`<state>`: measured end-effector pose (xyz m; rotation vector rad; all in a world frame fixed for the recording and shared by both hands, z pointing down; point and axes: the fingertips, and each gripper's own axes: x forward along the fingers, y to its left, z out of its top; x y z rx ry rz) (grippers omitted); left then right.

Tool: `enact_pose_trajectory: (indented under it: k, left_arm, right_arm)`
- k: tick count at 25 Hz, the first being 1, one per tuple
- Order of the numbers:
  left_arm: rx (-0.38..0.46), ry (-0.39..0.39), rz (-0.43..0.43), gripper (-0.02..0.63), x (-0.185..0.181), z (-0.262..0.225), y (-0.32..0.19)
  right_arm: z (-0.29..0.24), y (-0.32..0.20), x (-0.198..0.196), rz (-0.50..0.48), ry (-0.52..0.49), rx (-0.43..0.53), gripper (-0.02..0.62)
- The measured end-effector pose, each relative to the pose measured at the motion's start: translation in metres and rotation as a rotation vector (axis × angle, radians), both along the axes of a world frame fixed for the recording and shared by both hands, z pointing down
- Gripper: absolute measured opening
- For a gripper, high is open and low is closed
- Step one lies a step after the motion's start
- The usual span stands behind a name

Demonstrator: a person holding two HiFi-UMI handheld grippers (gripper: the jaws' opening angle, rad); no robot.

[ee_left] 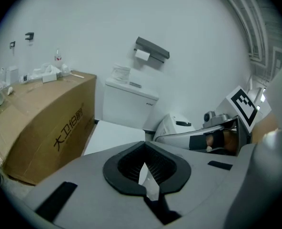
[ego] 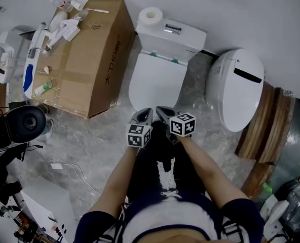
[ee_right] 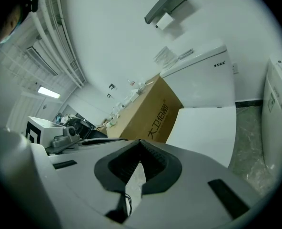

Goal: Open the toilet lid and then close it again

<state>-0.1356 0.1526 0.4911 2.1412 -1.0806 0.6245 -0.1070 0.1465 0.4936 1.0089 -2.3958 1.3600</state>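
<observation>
The toilet lid [ego: 157, 85] is seen lying down flat over the bowl, directly in front of the cistern [ego: 173, 38]. Its long axis runs from the cistern straight toward the person, and its hinge edge lies against the cistern's foot. A lid lying shut like this would fit a moment before it is raised as well as one after it has been lowered again, and the two cannot be told apart here. Both grippers are held at the end of the lid farthest from the cistern, pointing toward the cistern along the lid's axis. The left gripper [ego: 143, 115] is placed just left of the midline and the right gripper [ego: 164, 114] just right of it, so neither is clearly nearer. Whether either tip touches the rim cannot be judged. In the left gripper view the left gripper [ee_left: 147, 171] is shown with its jaws drawn together to a thin slit and nothing between them, and the lid [ee_left: 112, 135] is seen ahead and below. The right gripper [ee_right: 134, 174] is likewise closed and empty, with the lid [ee_right: 205, 128] ahead. Room is bounded to the left of the cistern by a cardboard box [ego: 89, 59] close beside the bowl, and to the right by a second white toilet body [ego: 236, 87]. The space above the lid, back to the cistern's face, is open.
</observation>
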Motion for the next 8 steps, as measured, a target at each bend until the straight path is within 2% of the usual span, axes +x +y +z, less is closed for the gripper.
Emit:
enact_pose_trajectory:
  k: [8]
  left_arm:
    - [0.012, 0.007, 0.015, 0.005, 0.006, -0.018, 0.0]
  right_arm:
    - [-0.014, 0.005, 0.005, -0.018, 0.017, 0.004, 0.008]
